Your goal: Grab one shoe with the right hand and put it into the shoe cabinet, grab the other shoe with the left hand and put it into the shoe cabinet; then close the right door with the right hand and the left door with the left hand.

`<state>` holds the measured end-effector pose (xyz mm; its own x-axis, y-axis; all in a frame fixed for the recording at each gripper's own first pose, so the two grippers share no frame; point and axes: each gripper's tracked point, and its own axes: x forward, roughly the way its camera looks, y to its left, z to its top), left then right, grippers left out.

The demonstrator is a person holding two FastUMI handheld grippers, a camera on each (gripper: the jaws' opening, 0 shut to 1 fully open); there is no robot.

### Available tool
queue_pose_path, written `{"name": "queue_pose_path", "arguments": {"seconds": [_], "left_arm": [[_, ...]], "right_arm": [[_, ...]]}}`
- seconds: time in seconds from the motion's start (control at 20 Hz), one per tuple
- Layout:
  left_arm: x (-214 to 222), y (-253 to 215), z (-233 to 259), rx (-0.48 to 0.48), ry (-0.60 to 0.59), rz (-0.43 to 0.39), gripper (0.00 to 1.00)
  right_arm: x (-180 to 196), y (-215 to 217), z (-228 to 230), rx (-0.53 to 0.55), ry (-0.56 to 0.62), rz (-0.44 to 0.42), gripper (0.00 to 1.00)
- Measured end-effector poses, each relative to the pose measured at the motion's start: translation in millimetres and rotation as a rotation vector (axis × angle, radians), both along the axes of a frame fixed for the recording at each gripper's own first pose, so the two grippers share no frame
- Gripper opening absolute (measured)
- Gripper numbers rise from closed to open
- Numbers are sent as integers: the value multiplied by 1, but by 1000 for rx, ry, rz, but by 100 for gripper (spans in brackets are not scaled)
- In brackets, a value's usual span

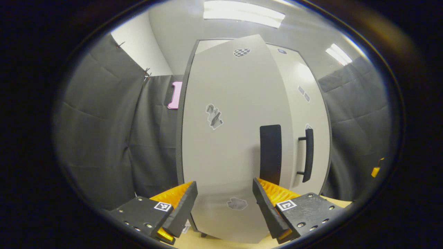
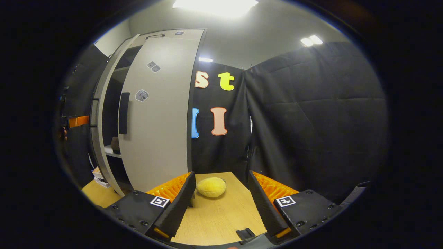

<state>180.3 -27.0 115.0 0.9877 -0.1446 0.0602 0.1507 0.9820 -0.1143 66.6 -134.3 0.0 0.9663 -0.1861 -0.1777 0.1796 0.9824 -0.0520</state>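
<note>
The tall pale shoe cabinet (image 1: 238, 138) stands on the desk (image 2: 214, 214) with its left door (image 1: 228, 145) partly open, a shoe (image 2: 115, 144) on a shelf inside, a yellow fluffy ball (image 2: 211, 187) near the desk's far edge, and both the left hand-held gripper (image 1: 225, 204) and right hand-held gripper (image 2: 219, 204) spread wide, holding nothing.

Black quilted cloth (image 2: 311, 114) hung as booth walls on every side. Pale ceiling (image 2: 263, 31) above, lit by 3 bright panels (image 2: 214, 4). Light wooden tabletop (image 2: 221, 211) below. White wall (image 1: 142, 45) behind the cloth's upper edge.
</note>
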Motion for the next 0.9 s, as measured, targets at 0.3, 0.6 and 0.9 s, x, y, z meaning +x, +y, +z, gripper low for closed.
{"name": "queue_pose_path", "arguments": {"seconds": [0.3,0.6,0.9], "left_arm": [[-28,17,-3,31,21,13,99],[-77,56,1,94,10,72,99],[-124,91,-11,115,44,137,99]], "right_arm": [[8,17,19,5,-49,86,96],[11,24,45,29,-107,149,93],[10,28,58,39,-131,191,95]]}}
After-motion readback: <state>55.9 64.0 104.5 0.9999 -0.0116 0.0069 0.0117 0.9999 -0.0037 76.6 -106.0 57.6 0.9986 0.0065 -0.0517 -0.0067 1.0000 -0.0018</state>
